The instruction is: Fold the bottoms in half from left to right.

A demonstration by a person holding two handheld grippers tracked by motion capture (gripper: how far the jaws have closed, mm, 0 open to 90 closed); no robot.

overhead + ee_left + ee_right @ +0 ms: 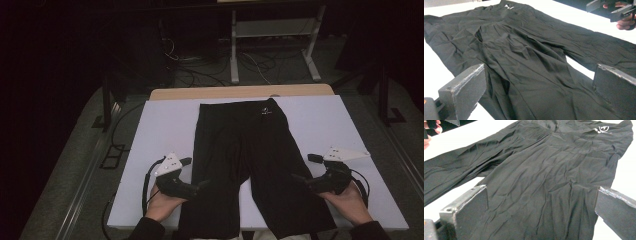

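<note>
The left gripper (196,173) and right gripper (303,168) are hovering with jaws spread wide and nothing between them, one at each outer edge of the black fabric shorts (250,160). The shorts are lying flat on the white table (165,125), their long axis running away from the person, waistband at the far end and the two legs pointing back toward the hands.

shorts (250,160) flat on table (165,125) — a gripper each side
</note>
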